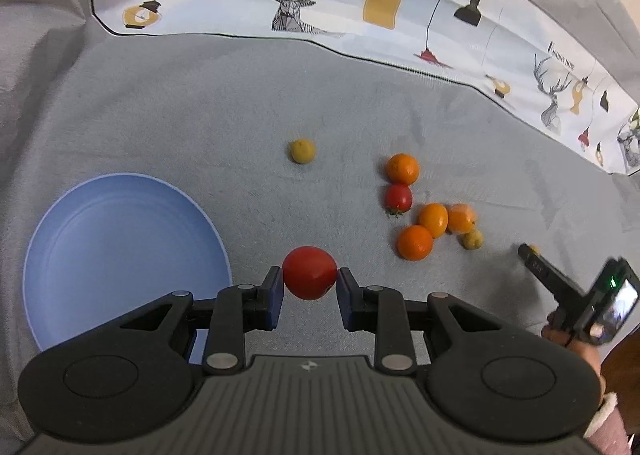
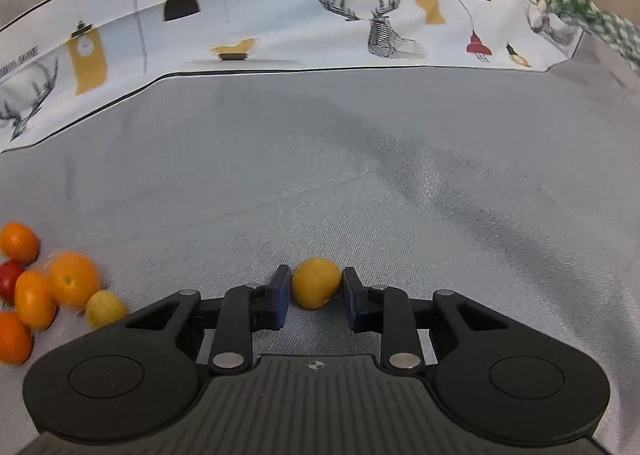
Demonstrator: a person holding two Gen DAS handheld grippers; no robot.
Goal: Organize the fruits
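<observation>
My left gripper [image 1: 310, 282] pinches a tomato [image 1: 309, 272] beside the plate [image 1: 120, 255]; right gripper [image 2: 316, 292] seems clamped on a yellow fruit [image 2: 316, 282], open desk [image 2: 360, 175] ahead.

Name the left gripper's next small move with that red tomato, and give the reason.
Probably swing left over the blue plate and release. The left gripper has the red tomato between its fingers, apparently gripped, and the plate beside it holds no fruit yet.

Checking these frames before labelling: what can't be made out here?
- Left wrist view: blue plate, near rim hidden behind left gripper.
- Left wrist view: right gripper blurred, its fruit barely visible.
- Right wrist view: red tomato cut off by the left edge.
</observation>
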